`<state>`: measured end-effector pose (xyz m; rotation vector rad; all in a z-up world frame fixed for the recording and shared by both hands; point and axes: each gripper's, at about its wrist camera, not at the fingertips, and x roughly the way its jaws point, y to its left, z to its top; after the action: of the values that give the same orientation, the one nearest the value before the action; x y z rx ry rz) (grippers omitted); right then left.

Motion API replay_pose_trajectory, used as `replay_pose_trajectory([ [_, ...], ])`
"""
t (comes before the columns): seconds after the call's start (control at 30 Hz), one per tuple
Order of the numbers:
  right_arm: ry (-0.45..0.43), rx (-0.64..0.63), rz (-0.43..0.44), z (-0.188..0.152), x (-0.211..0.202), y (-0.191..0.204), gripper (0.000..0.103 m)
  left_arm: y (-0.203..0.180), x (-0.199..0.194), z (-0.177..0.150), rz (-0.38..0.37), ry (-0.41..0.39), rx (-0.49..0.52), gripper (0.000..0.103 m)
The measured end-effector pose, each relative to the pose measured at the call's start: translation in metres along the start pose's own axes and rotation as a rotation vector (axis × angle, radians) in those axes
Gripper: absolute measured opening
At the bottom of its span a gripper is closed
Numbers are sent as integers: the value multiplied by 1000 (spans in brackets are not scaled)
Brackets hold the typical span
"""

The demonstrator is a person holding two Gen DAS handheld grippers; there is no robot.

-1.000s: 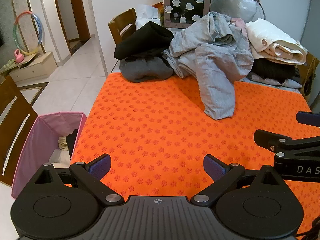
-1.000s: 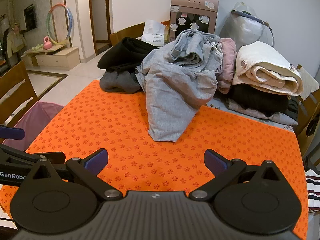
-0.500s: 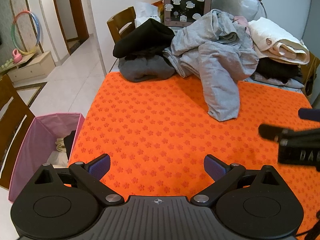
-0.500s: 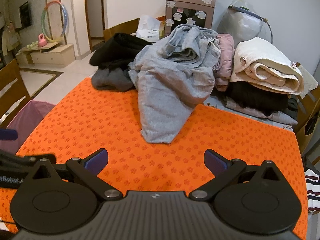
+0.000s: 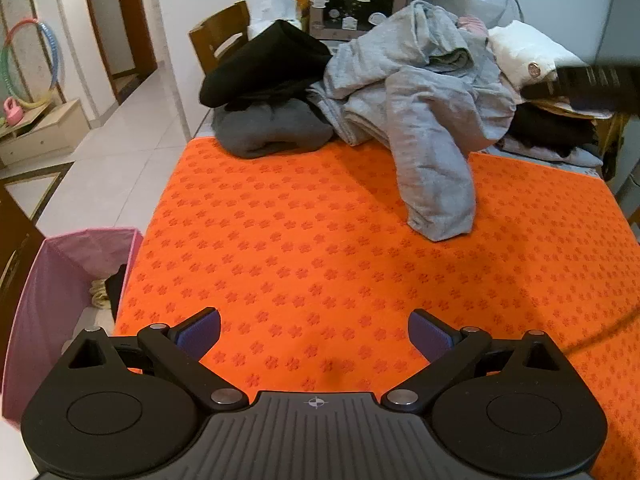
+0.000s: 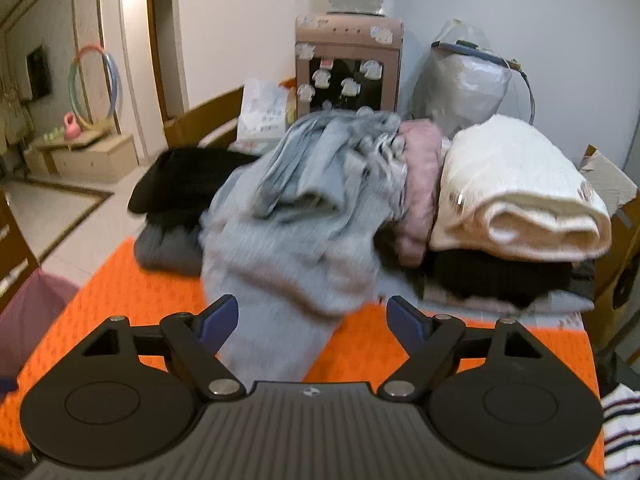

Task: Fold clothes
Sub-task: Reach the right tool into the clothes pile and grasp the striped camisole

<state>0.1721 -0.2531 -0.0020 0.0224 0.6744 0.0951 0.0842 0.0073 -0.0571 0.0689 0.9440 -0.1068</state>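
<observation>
Surface: orange mat (image 5: 320, 248) printed with small darker flowers, covering the table; its near and middle parts bare.
Room: pale tiled floor at the left, a wooden chair (image 5: 219, 38) behind the far left corner, a pink cabinet with stickers (image 6: 347, 76) against the white wall.
Clothes heap: piled along the far edge of the mat, from the far left corner to the far right corner.
Light grey garment (image 5: 424, 120): on top of the heap at the middle of the far edge; one long part hangs off the heap and lies out on the mat.
Long axis: that part runs from the far edge toward the near edge, its free end pointing at the near right side and resting flat on the mat.
Neighbours: black garment (image 5: 264, 68) on a dark grey one (image 5: 272, 130) to its left; pink garment (image 6: 420, 184) and a rolled cream garment (image 6: 516, 192) to its right.
Pink bin (image 5: 60, 300): on the floor beside the mat's near left corner, cloth inside.
Left gripper (image 5: 314, 332): above the near edge, fingers spread wide, only mat between them.
Right gripper (image 6: 312, 318): facing the heap, blurred view; jaws closing, pads not pressing anything; the grey garment's hanging part lies in line between them, contact cannot be told.
</observation>
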Motion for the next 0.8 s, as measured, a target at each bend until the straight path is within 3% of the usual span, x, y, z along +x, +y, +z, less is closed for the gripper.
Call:
replay_pose_trajectory([
  [0.1,-18,-4,21,32,17,-23,69,-6,5,3,-12,-2,33,100],
  [0.3,-28,0,7,89,67,-64,50,-14,16,13,-35,12,62,100],
  [0.5,12,-8,-50,123,134,-90,41,-16,28,22,-37,14,79,100],
  [0.8,113,-88,18,127,208,-77,41,-13,45,30,-55,35,75,100],
])
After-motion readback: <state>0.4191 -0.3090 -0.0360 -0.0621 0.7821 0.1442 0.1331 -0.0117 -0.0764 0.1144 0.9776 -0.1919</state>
